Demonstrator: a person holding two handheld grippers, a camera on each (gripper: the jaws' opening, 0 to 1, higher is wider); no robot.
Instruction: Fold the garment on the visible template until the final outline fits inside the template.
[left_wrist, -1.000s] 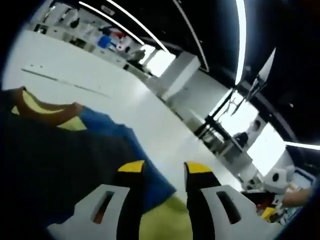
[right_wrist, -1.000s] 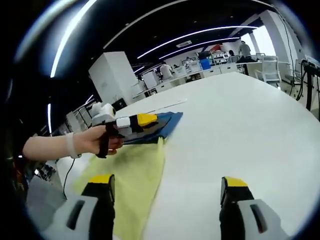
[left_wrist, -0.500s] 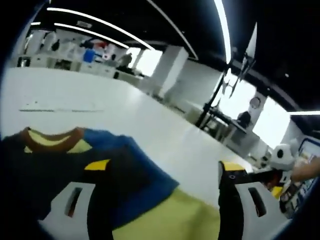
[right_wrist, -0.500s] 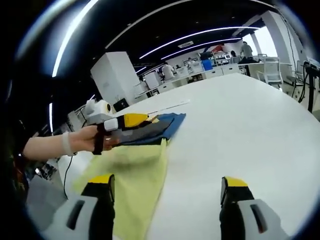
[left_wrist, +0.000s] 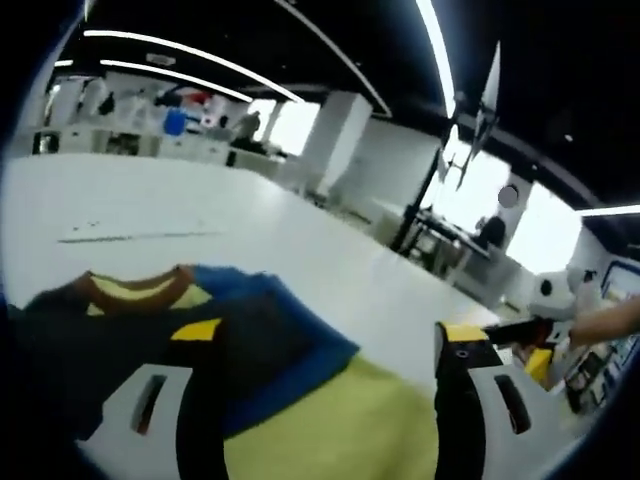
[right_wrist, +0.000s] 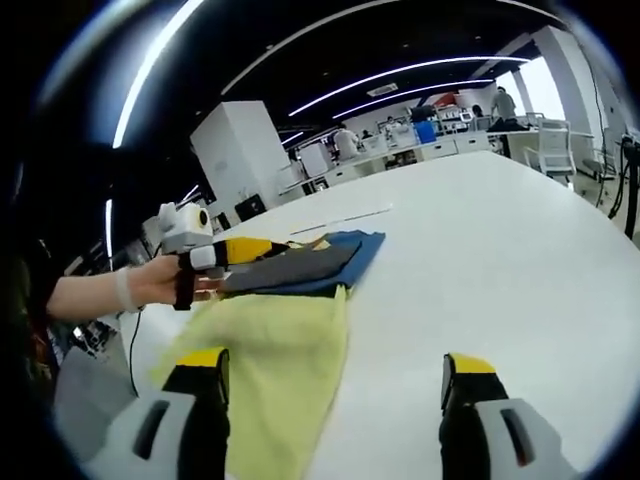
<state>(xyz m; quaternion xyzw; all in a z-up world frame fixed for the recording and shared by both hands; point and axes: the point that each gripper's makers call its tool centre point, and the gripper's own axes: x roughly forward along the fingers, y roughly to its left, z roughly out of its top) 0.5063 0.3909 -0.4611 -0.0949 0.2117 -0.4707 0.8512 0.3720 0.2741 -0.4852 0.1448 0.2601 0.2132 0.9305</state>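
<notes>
A folded garment (left_wrist: 255, 335), dark with a blue edge and a brown collar (left_wrist: 135, 290), lies on the white table. Its near end rests on a yellow cloth sheet (left_wrist: 335, 425). My left gripper (left_wrist: 328, 335) hovers low over the garment, jaws wide apart with nothing between them. In the right gripper view the garment (right_wrist: 300, 268) lies beyond the yellow sheet (right_wrist: 280, 360). There a hand holds the left gripper (right_wrist: 225, 255) at the garment's left end. My right gripper (right_wrist: 336, 362) stands open and empty over the sheet's near edge.
The white table (right_wrist: 500, 230) stretches wide to the right of the garment. The right gripper (left_wrist: 530, 330) and the hand holding it show at the right of the left gripper view. Desks, chairs and equipment stand far behind.
The left gripper's jaws, close together a second ago, have spread wide. The left gripper has drawn back a little along the garment. The right gripper stays open and nearly still.
</notes>
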